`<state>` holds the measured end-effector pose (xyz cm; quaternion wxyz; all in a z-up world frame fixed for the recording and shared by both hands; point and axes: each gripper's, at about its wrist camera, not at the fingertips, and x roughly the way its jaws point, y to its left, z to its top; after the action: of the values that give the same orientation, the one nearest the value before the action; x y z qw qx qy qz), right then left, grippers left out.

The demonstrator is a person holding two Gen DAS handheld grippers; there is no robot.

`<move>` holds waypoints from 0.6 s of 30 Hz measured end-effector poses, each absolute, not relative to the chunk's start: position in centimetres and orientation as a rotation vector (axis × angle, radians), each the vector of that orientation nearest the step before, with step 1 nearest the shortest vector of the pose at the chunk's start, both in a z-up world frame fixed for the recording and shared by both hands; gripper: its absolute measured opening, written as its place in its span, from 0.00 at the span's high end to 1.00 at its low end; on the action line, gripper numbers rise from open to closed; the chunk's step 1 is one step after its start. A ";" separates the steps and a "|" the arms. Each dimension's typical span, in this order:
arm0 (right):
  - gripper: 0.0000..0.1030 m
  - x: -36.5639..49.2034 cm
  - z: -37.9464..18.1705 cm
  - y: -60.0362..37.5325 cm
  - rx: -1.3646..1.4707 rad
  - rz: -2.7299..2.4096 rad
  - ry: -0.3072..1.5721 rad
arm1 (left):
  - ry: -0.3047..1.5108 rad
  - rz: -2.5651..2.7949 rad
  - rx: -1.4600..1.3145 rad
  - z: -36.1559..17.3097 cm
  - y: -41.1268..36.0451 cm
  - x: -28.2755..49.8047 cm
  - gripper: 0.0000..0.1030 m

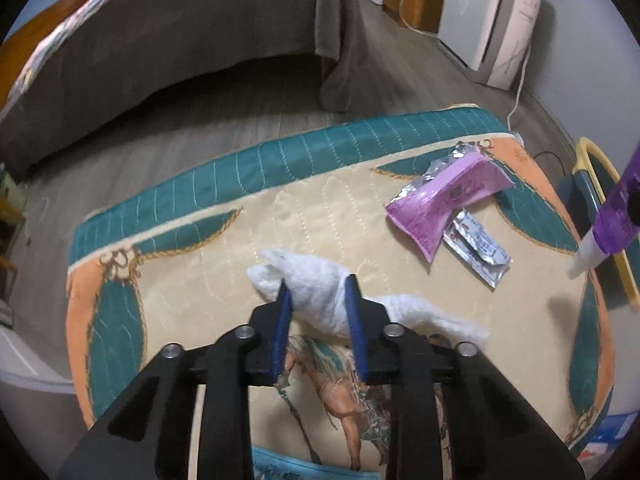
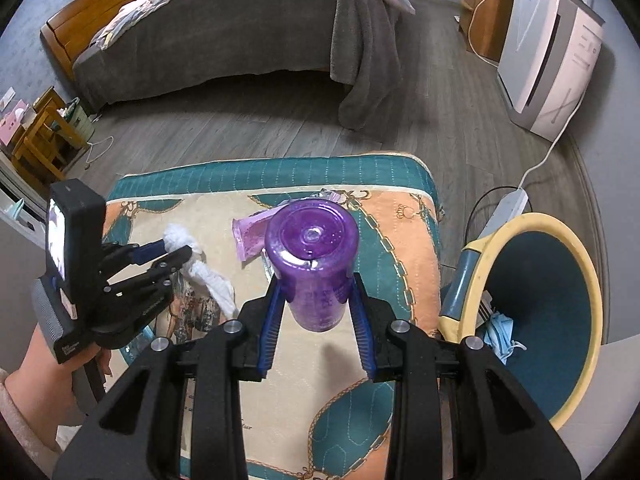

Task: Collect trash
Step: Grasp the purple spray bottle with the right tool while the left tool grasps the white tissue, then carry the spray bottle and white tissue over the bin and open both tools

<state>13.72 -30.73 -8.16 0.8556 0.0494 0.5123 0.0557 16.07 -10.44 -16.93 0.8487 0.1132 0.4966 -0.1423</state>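
Observation:
A crumpled white tissue (image 1: 308,270) lies on the quilt-covered table (image 1: 224,264), and my left gripper (image 1: 318,282) is shut on its middle, with the tissue bunched between the blue pads. The right wrist view shows the same grip from the side, with the left gripper (image 2: 176,249) at the left. My right gripper (image 2: 316,278) is shut on a purple bottle (image 2: 312,248), held above the table with its base toward the camera. The bottle (image 1: 618,216) also shows at the right edge of the left wrist view. A pink wrapper (image 1: 444,196) and a silver foil packet (image 1: 478,250) lie at the far right of the table.
A teal bin with a yellow rim (image 2: 595,292) stands on the floor right of the table, a blue face mask (image 2: 498,330) inside it. A power strip (image 2: 512,204) and cable lie behind the bin. A grey-covered bed (image 2: 240,40) and a white appliance (image 2: 552,60) stand beyond.

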 end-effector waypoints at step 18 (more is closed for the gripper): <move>0.69 12.2 -5.6 -34.9 0.169 0.041 0.998 | 0.828 -0.376 0.225 -8.3 -13.5 13.4 0.81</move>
<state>12.15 -34.89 -5.56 0.8745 0.0811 0.4778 0.0199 13.40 -13.53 -8.31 0.8923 0.1085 0.3989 -0.1814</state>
